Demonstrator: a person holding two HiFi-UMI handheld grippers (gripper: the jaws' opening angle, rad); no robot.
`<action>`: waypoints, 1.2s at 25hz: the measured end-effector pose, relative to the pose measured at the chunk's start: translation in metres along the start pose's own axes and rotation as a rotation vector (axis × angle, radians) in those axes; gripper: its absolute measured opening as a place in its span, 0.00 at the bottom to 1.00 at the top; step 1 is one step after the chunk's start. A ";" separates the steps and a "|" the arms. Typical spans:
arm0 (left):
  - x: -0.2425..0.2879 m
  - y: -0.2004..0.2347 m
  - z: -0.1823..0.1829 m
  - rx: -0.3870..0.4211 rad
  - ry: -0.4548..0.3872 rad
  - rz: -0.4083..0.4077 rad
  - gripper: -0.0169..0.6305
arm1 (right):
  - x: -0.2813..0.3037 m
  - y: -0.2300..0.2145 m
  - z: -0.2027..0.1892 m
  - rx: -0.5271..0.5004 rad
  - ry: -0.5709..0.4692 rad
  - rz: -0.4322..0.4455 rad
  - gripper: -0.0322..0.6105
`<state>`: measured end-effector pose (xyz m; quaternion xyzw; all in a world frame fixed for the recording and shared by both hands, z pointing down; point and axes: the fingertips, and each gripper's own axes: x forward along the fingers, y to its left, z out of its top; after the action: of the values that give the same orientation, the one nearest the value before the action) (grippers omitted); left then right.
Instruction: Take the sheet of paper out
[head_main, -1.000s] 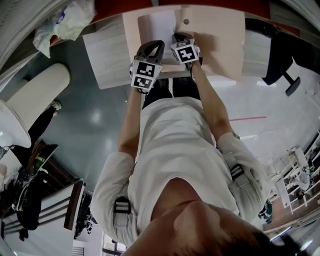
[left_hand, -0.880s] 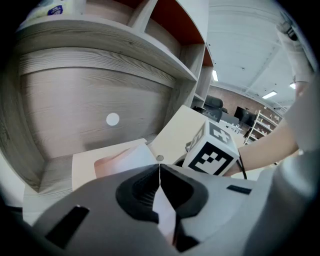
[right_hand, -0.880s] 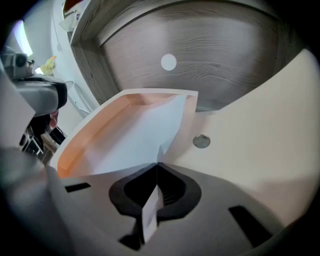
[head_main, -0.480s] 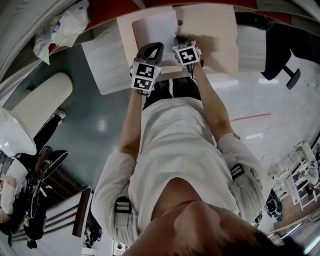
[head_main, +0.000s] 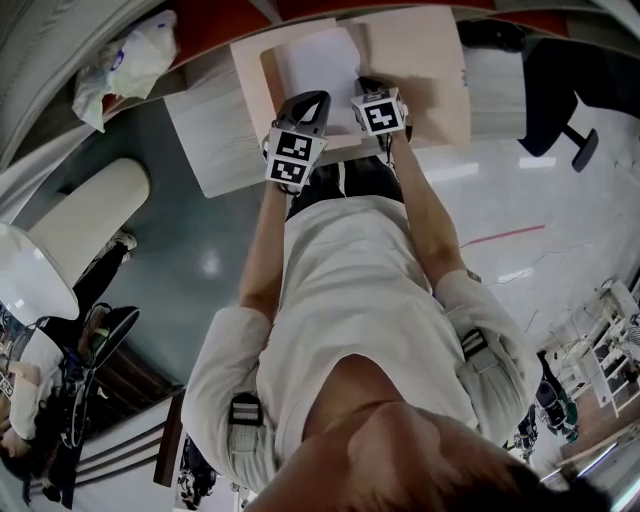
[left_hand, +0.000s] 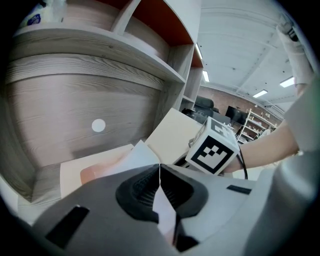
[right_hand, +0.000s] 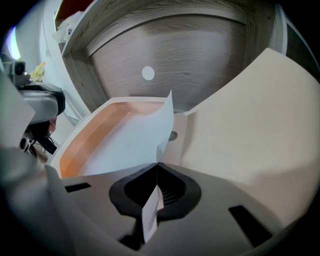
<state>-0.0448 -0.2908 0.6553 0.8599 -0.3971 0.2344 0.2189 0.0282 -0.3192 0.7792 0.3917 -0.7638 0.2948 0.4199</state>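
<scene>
A white sheet of paper (head_main: 318, 58) lies partly in a shallow beige box (head_main: 248, 72) whose inside shows orange (right_hand: 85, 137). The box's flat lid (head_main: 420, 60) lies to the right. My left gripper (head_main: 308, 100) is shut on the sheet's near edge, and the paper (left_hand: 131, 159) runs up between its jaws (left_hand: 159, 169). My right gripper (head_main: 368, 88) is shut on the same sheet (right_hand: 127, 142), near its right corner, which curls up from the jaws (right_hand: 157, 165). The right gripper's marker cube (left_hand: 214, 147) shows in the left gripper view.
The box rests on a grey wood desk (head_main: 215, 130) under a shelf unit with a back panel and a round hole (right_hand: 148, 73). A plastic bag (head_main: 130, 55) lies far left. An office chair (head_main: 555, 90) stands to the right, and another person (head_main: 40, 370) at lower left.
Both grippers have shifted slightly to the right with the sheet, the right one more. Both stay shut on the paper.
</scene>
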 end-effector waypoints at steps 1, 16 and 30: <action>0.000 -0.001 0.000 0.002 -0.001 -0.003 0.06 | -0.002 -0.002 -0.003 0.014 0.005 -0.004 0.09; -0.004 -0.018 0.010 0.058 -0.017 -0.056 0.06 | -0.041 -0.036 -0.009 0.079 -0.054 -0.126 0.09; -0.019 -0.028 0.024 0.036 -0.076 -0.091 0.06 | -0.086 -0.046 -0.011 0.117 -0.131 -0.199 0.09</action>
<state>-0.0282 -0.2766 0.6197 0.8893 -0.3613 0.1983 0.1984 0.1014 -0.3041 0.7147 0.5079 -0.7283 0.2695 0.3729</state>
